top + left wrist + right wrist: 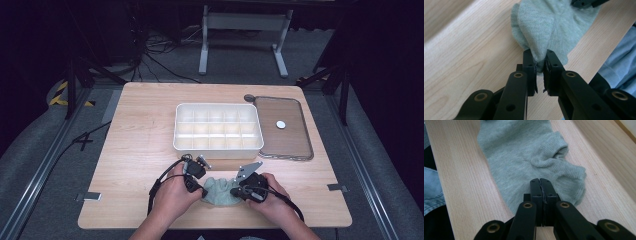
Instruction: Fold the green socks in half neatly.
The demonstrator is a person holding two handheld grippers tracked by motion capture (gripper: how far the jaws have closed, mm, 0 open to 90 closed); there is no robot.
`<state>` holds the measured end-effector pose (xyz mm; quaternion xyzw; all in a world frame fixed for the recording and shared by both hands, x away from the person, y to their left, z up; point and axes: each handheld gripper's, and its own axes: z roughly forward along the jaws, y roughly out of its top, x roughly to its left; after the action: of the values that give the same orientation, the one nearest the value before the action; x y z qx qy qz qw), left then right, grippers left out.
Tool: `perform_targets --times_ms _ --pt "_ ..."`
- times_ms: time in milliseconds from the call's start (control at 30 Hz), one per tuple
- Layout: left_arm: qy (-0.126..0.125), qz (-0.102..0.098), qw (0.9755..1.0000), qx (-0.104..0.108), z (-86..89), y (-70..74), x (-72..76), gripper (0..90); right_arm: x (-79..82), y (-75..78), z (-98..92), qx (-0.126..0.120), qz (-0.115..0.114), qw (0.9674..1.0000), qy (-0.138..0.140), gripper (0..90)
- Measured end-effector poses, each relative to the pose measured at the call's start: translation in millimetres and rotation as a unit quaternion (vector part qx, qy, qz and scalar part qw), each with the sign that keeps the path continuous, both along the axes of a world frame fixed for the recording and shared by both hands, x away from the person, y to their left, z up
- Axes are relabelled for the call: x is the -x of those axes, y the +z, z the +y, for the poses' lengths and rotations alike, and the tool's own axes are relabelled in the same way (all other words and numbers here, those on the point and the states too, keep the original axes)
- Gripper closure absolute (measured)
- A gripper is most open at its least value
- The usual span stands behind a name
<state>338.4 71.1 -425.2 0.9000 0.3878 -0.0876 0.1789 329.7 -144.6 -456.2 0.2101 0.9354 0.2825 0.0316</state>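
A pale grey-green ankle sock (218, 194) lies on the wooden table (140, 145) near its front edge, between my two hands. My left gripper (201, 190) is at the sock's left end. In the left gripper view its jaws (539, 60) pinch a raised fold of the sock (544, 25), lifted slightly off the wood. At the sock's right end is my right gripper (236, 192). In the right gripper view its jaws (540, 181) are pressed together, tips over the sock (524, 152) by its cuff opening. Whether fabric is caught between them I cannot tell.
A white box with several compartments (218, 148) stands in the table's middle, beyond the sock. To its right lies a flat transparent lid (287, 145) with a small white disc (281, 124) on it. A small dark round object (249, 98) sits at the lid's far left corner.
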Motion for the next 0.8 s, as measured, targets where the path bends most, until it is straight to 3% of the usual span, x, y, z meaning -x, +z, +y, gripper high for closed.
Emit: perform_targets --times_ms 167,333,567,800 --pt "-0.016 -0.009 0.9998 0.008 -7.2 4.2 1.1 81.3 -0.6 -0.2 -0.1 -0.002 0.002 1.0000 0.000 90.0" --pt "-0.026 -0.020 0.9990 0.029 -17.1 9.0 1.8 81.3 0.2 -0.6 -0.3 -0.006 0.003 1.0000 -0.002 90.0" --pt "-0.035 -0.022 0.9982 0.044 -28.4 8.0 0.2 80.8 1.0 -0.8 -1.0 -0.007 0.001 1.0000 -0.004 90.0" --pt "-0.041 -0.021 0.9981 0.041 -36.8 -0.4 -4.5 80.9 1.5 -1.3 -1.5 -0.008 0.000 0.9999 -0.009 90.0"
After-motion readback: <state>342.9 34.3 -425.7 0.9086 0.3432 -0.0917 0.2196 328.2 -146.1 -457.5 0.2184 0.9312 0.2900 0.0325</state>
